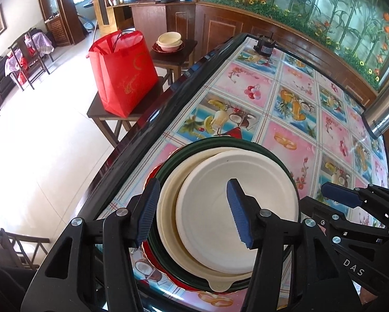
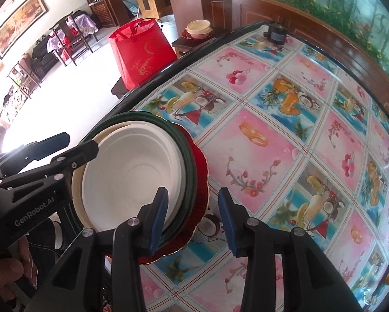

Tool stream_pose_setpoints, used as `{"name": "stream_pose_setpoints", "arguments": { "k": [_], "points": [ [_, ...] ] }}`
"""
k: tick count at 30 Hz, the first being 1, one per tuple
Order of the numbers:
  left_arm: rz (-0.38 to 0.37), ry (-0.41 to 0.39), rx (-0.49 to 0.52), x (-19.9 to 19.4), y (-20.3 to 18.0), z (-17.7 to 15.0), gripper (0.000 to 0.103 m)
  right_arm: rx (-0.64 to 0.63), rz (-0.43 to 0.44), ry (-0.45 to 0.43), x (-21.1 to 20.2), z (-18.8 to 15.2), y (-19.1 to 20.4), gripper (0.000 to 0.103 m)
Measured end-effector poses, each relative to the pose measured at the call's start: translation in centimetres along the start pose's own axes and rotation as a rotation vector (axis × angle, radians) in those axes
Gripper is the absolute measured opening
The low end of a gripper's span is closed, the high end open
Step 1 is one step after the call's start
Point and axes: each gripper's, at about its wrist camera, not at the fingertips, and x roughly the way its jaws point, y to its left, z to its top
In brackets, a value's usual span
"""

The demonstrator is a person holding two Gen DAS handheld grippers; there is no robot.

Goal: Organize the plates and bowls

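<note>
**Plate stack at the table's near-left edge, both claws released**

A table (image 1: 293,98) with a fruit-print cover fills the view; far left, a red gift bag (image 1: 121,72) sits on a stool and stacked bowls (image 1: 169,42) on another. The near stack lies flat: white paper plate (image 1: 220,208) on a cream plate (image 1: 168,208), dark green plate (image 2: 188,161) and red plate (image 2: 201,171). Left gripper (image 1: 194,210) and right gripper (image 2: 192,221) straddle opposite rims, pads not touching. No earlier view shows them moving.
</note>
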Motion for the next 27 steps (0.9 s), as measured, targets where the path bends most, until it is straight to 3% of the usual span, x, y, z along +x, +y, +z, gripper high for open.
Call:
{"name": "stream_pose_setpoints", "arguments": {
  "k": [11,17,20,27],
  "points": [
    [-0.009,-0.007,0.047,-0.1,-1.1,0.0,0.060,0.031,-0.006,-0.008,-0.3,-0.7,-1.0,0.042],
    [0.007,0.005,0.001,0.1,-0.6,-0.2,0.060,0.048,-0.017,-0.029,-0.5,-0.8,-1.3,0.043],
    [0.031,0.003,-0.011,0.0,-0.3,-0.2,0.060,0.050,-0.021,-0.054,-0.7,-0.7,-1.0,0.051],
    [0.020,-0.017,-0.016,-0.6,-0.1,-0.3,0.060,0.041,-0.017,-0.047,0.1,-0.7,-0.6,0.052]
  ]
}}
